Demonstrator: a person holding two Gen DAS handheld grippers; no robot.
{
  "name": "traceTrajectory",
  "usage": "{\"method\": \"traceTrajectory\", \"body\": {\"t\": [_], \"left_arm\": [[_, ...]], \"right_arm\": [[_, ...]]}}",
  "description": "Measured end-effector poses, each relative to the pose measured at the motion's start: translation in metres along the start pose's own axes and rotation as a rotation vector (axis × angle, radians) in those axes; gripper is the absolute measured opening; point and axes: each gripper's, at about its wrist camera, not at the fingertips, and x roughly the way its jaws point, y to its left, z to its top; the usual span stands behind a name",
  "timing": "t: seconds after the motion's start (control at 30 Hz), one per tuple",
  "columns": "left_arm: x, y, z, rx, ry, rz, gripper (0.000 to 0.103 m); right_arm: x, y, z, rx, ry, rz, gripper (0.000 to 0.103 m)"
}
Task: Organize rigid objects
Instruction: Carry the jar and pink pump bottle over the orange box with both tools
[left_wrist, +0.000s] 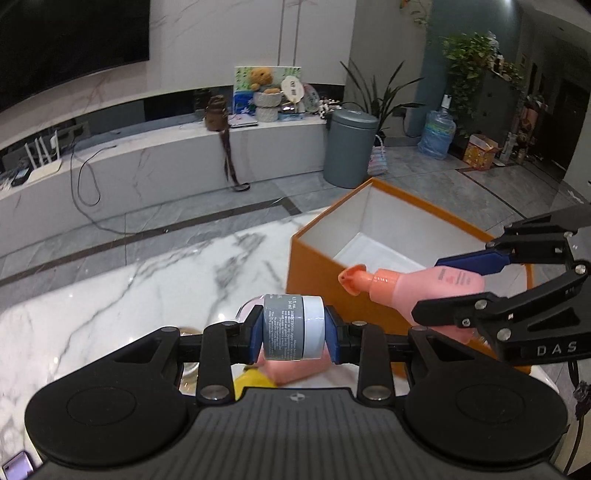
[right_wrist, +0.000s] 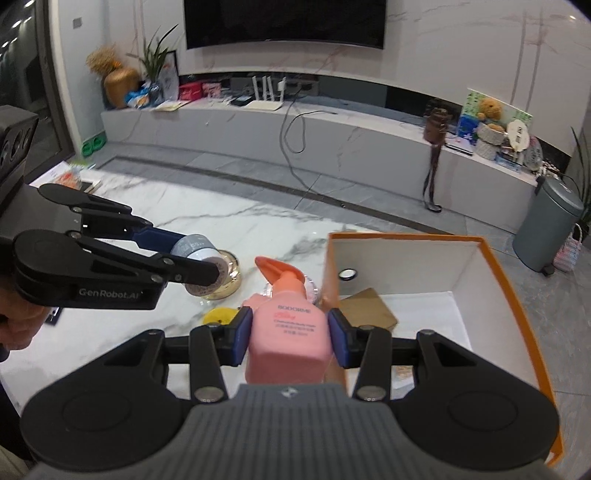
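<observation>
Pinching a small grey jar (left_wrist: 293, 328) with a white lid, the left gripper (left_wrist: 294, 334) has its blue pads pressed on the jar's two flat ends, so the jar lies sideways between the fingers, lifted clear of the marble table (left_wrist: 110, 306). From the right wrist view the same gripper (right_wrist: 199, 264) reaches in from the left edge, angled downward, with part of a hand (right_wrist: 18, 328) visible behind its body.

The right gripper (right_wrist: 291, 332) clamps a pink pump bottle (right_wrist: 290, 332) across its body, pads on both sides, the orange pump nozzle pointing forward and away from the camera. In the left wrist view this gripper (left_wrist: 458, 284) enters from the right, tilted down, carrying the bottle (left_wrist: 424, 288) on its side, in line with the near wall of the orange box (left_wrist: 317, 266).

Below the held items, on the table, sit a yellow object (right_wrist: 219, 315), a gold-rimmed round container (right_wrist: 229, 275) and a clear round piece just behind the bottle, only partly visible.

Just beyond, the open box (right_wrist: 517, 295) stands on the table with white inner walls; a brown flat packet (right_wrist: 369, 308) lies on its floor and a small dark-rimmed round thing (right_wrist: 347, 274) is by the far-left corner.

Further off, a grey bin (left_wrist: 351, 147) stands on the tiled floor before a long low marble bench.
</observation>
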Motion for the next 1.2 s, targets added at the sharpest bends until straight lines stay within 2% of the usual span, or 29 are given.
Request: {"method": "traceTrajectory", "body": {"t": [0.3, 0.5, 0.87, 1.2], "left_arm": [[0.019, -0.041, 0.032, 0.07, -0.014, -0.037, 0.037], [0.041, -0.068, 0.045, 0.132, 0.003, -0.059, 0.037], [0.082, -0.109, 0.051, 0.257, 0.068, -0.078, 0.037], [0.112, -0.12, 0.05, 0.312, 0.127, -0.073, 0.037]], "right_arm": [[-0.017, -0.033, -0.011, 0.076, -0.028, -0.043, 0.044], [-0.022, -0.062, -0.022, 0.146, -0.029, -0.085, 0.044], [0.001, -0.108, -0.038, 0.255, 0.017, -0.135, 0.044], [0.028, -0.136, -0.044, 0.325, 0.063, -0.181, 0.044]]}}
